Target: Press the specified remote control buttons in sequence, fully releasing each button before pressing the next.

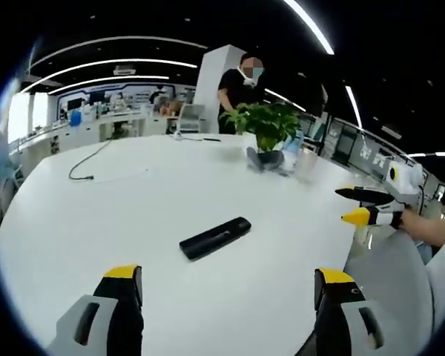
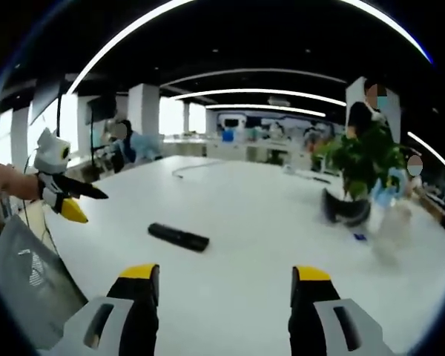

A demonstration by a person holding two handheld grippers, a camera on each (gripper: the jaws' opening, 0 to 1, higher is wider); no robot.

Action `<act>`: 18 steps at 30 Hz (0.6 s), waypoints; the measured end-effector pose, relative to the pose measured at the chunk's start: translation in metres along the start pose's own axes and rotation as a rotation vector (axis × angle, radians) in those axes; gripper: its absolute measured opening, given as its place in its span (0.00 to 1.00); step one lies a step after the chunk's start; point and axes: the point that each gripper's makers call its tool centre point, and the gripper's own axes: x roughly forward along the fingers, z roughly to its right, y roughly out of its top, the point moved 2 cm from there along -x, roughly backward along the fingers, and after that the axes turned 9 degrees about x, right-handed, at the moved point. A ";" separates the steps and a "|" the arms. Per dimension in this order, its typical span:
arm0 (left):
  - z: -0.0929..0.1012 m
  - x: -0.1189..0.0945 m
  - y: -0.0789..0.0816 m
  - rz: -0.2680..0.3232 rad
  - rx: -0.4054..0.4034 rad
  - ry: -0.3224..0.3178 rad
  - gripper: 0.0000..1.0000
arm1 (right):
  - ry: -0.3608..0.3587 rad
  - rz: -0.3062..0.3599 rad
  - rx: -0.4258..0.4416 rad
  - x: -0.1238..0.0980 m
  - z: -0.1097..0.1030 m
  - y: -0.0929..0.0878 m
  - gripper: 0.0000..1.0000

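A black remote control (image 1: 215, 237) (image 2: 178, 236) lies flat on the round white table (image 1: 133, 215) (image 2: 267, 215), at an angle. My left gripper (image 1: 228, 276) hovers just short of it, open, nothing between its black, yellow-tipped jaws. My right gripper (image 2: 225, 272) is also open and empty, and the remote lies ahead of it, a little to the left. Each gripper appears in the other's view, held by a hand off the table's edge: the right gripper (image 1: 341, 205) to the remote's right, the left gripper (image 2: 94, 208) to its left.
A potted green plant (image 1: 267, 126) (image 2: 363, 159) stands on the far side of the table, with a person behind it. A thin cable (image 1: 89, 167) trails across the far left of the table. A grey chair back (image 1: 389, 282) (image 2: 22, 274) sits at the near edge.
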 end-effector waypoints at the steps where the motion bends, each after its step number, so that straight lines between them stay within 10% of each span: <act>1: 0.000 0.002 0.002 0.000 0.004 -0.006 1.00 | -0.002 0.001 0.000 0.000 0.000 0.000 0.70; 18: 0.002 0.049 0.020 -0.120 0.239 -0.156 0.97 | -0.003 0.005 0.000 0.000 0.001 0.000 0.69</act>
